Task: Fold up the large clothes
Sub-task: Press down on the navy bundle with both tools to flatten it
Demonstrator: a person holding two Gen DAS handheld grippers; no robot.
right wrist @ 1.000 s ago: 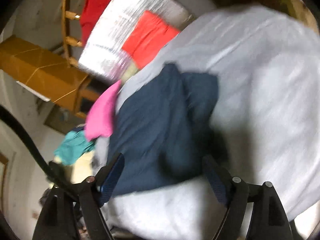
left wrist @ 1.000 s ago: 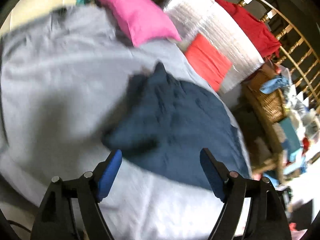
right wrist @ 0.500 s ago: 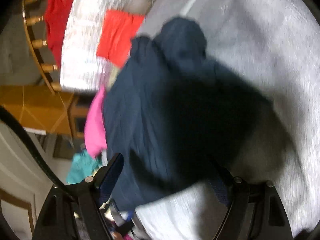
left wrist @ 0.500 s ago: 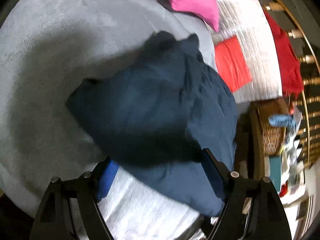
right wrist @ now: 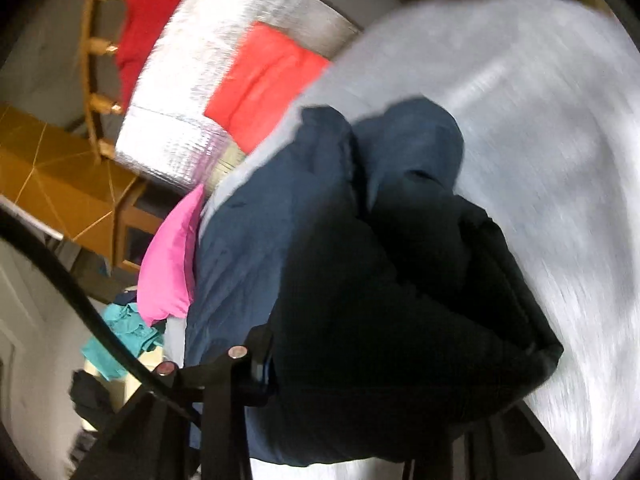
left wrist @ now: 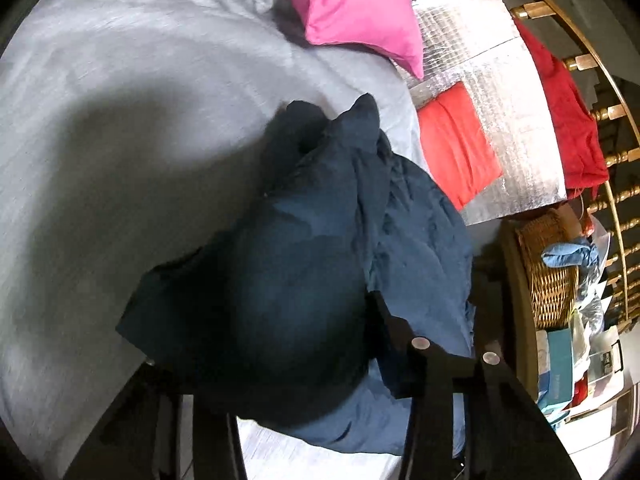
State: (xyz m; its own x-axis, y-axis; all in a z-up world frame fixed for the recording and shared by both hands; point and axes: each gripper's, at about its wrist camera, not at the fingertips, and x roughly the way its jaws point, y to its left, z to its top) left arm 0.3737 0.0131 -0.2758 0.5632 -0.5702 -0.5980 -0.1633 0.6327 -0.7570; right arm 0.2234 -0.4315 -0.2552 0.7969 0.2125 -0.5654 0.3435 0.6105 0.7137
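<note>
A dark navy garment (left wrist: pixel 328 248) lies bunched on the grey bed sheet (left wrist: pixel 140 100). It also fills the middle of the right wrist view (right wrist: pixel 320 240). My left gripper (left wrist: pixel 276 344) is down on the garment's near edge, its jaws wide apart with cloth bulging between and over them; the left finger is hidden. My right gripper (right wrist: pixel 380 360) is likewise pushed into the garment, jaws wide, the right finger covered by cloth. Neither shows a closed pinch.
A pink pillow (left wrist: pixel 356 12) lies at the head of the bed. A silver quilted mat (left wrist: pixel 492 92) with a red folded cloth (left wrist: pixel 456 148) sits beside it. A wicker basket (left wrist: pixel 552 272) and wooden railing (left wrist: pixel 600 120) stand to the right. Teal clothes (right wrist: pixel 120 332) lie off the bed.
Both grippers have dropped toward the bed and pushed into the navy garment. Its cloth now covers the fingertips that were plainly visible before.
</note>
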